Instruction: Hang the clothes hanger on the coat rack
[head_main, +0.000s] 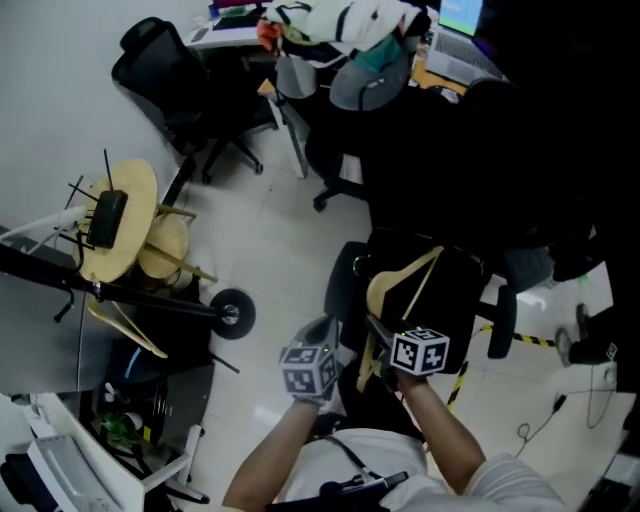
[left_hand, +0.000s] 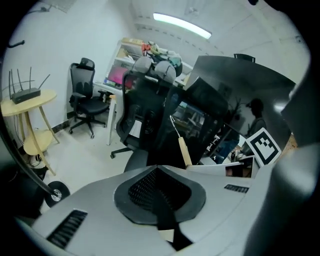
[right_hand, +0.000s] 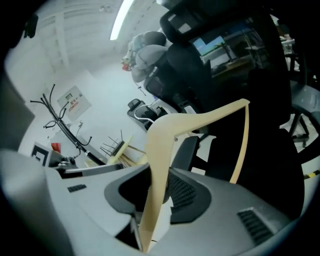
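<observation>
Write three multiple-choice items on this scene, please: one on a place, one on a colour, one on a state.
1. Where does the black router lie?
A. on the round wooden table
B. on the floor
C. on an office chair

2. What colour is the clothes hanger?
A. red
B. pale wood
C. blue

3. In what state is the right hand-held gripper?
A. open and empty
B. shut on the clothes hanger
C. shut on the black router

Key:
1 A: the head view shows the black router on the round wooden table's top.
2 B: both views show cream-coloured wood.
3 B: in the right gripper view its pads press on one arm of the clothes hanger.
</observation>
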